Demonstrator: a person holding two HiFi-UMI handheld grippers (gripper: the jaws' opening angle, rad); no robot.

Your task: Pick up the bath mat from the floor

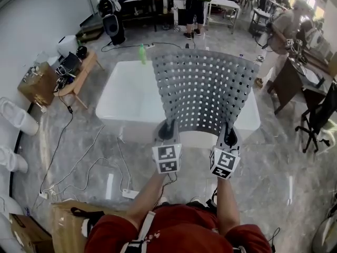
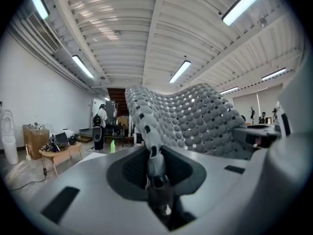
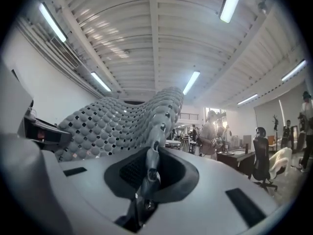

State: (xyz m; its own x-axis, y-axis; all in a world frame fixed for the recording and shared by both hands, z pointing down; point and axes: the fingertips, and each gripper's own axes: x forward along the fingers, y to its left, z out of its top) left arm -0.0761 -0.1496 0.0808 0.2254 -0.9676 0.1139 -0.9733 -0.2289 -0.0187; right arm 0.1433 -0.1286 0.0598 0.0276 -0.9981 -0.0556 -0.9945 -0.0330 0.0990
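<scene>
The bath mat (image 1: 202, 88) is a grey rubber sheet full of square holes, held up in the air and spread between my two grippers. My left gripper (image 1: 167, 128) is shut on its near left edge, and my right gripper (image 1: 229, 135) is shut on its near right edge. In the left gripper view the bath mat (image 2: 186, 119) rises from the pinched jaws of the left gripper (image 2: 154, 155) and sags to the right. In the right gripper view the bath mat (image 3: 122, 121) rises from the right gripper (image 3: 151, 163) and spreads left.
A white low platform (image 1: 129, 96) lies on the marble floor below the mat, with a green bottle (image 1: 141, 54) at its far edge. Cables and a power strip (image 1: 129, 193) trail at the left. A wooden side table (image 1: 76, 73), desks, an office chair (image 1: 318, 117) and people (image 1: 281, 28) stand around.
</scene>
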